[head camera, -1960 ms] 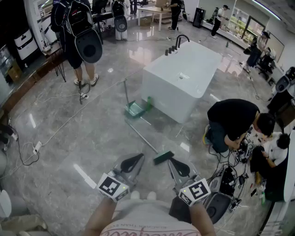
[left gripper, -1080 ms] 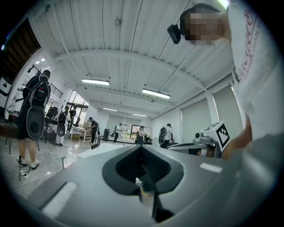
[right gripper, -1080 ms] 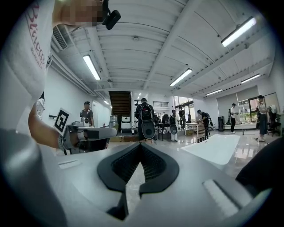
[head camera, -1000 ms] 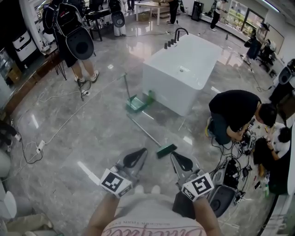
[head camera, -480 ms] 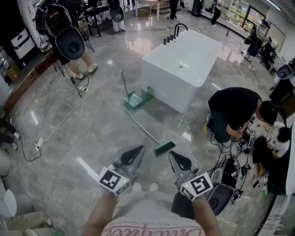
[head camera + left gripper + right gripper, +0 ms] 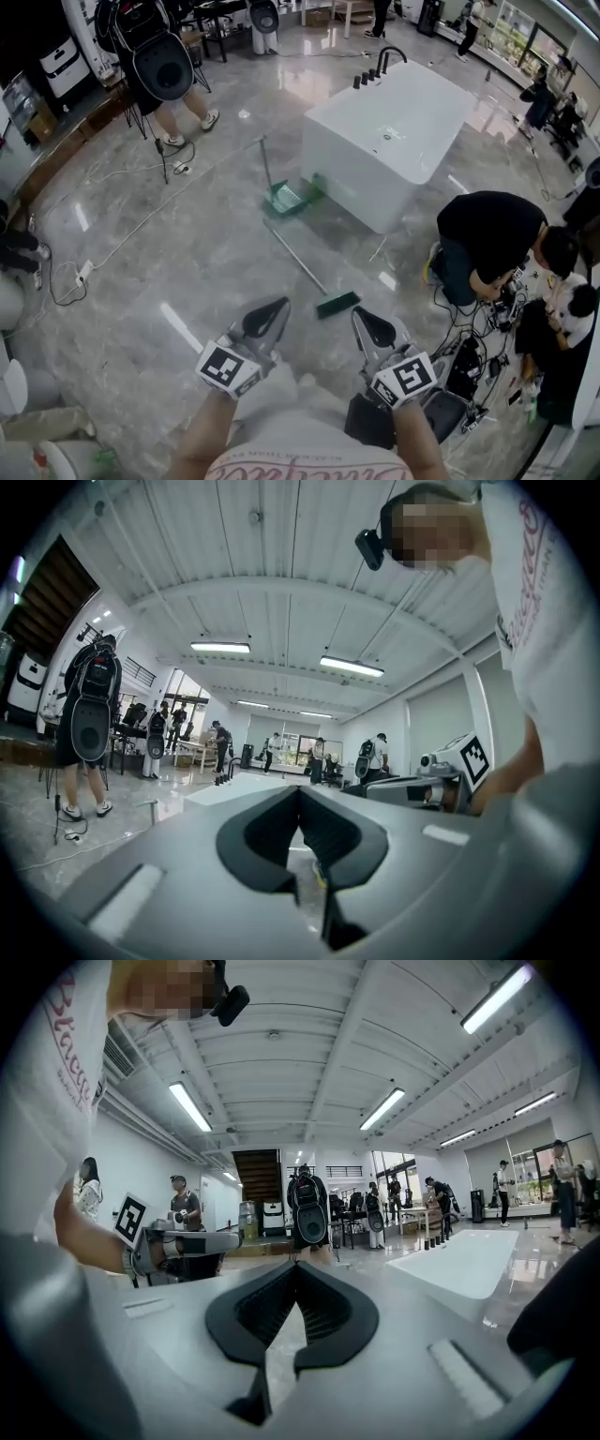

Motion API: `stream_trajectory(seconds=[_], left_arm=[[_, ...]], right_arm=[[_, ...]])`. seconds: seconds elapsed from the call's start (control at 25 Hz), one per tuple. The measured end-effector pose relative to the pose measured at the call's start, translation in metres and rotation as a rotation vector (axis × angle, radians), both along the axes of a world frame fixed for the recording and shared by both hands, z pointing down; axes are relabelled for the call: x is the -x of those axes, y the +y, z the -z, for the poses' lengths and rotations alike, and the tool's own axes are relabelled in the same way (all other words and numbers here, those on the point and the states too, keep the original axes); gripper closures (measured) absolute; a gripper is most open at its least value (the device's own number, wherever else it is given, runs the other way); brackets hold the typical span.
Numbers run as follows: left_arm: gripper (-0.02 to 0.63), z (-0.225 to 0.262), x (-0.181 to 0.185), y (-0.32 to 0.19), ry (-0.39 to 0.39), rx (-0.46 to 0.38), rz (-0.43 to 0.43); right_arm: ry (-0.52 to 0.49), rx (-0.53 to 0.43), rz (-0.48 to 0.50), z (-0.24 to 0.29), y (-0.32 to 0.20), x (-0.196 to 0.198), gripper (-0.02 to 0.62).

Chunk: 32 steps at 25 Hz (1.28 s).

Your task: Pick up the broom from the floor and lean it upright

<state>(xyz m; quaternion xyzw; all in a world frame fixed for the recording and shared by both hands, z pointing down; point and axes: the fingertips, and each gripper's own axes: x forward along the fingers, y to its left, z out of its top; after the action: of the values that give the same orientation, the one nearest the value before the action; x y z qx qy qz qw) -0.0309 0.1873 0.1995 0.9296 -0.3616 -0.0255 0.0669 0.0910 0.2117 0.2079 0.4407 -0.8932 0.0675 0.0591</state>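
The broom lies flat on the grey floor: its green head (image 6: pixel 337 304) is nearest me, and its silver handle (image 6: pixel 295 258) runs away to the upper left. In the head view, my left gripper (image 6: pixel 267 319) is held just left of the broom head, shut and with nothing in it. Just right of the head is my right gripper (image 6: pixel 370 328), also shut and empty. Both are apart from the broom. In the left gripper view the left gripper (image 6: pixel 300 790) has its jaw tips meeting, as does the right gripper (image 6: pixel 297 1265) in its own view. Both point about level across the room.
A green dustpan (image 6: pixel 286 199) with an upright handle stands at the far end of the broom, beside a white bathtub (image 6: pixel 389 131). A person in black (image 6: pixel 487 239) crouches at right among cables and gear (image 6: pixel 455 375). A person with a backpack (image 6: pixel 159 66) stands at upper left. Cables (image 6: pixel 80 274) trail at left.
The head view has swung, sliding the tub and dustpan right in the picture. Both grippers stay shut on either side of the broom head, which has not moved on the floor.
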Motion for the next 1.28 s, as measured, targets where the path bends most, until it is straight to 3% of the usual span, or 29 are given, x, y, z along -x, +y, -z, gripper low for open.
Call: stream_trajectory(seconds=[0.44,0.88,1.04,1.28], left_arm=[[0.606,-0.019,0.022,-0.07,0.006,0.027,0.035],[0.606,-0.02,0.039,-0.21,-0.017,0.016,-0.083],[0.606,-0.02,0.032,-0.237,-0.038,-0.012,-0.117],[0.606,-0.051,0.022,-0.256,-0.046,0.042,-0.097]], right_arm=[[0.022,0.036,0.04,-0.022,-0.06,0.025,0.594],[0.029,0.01,-0.019,-0.017,-0.199,0.06,0.594],[0.041,0.004,-0.017,-0.015,-0.227,0.064,0.594],[0.069,0.027,0.033,-0.042,-0.25,0.061,0.594]])
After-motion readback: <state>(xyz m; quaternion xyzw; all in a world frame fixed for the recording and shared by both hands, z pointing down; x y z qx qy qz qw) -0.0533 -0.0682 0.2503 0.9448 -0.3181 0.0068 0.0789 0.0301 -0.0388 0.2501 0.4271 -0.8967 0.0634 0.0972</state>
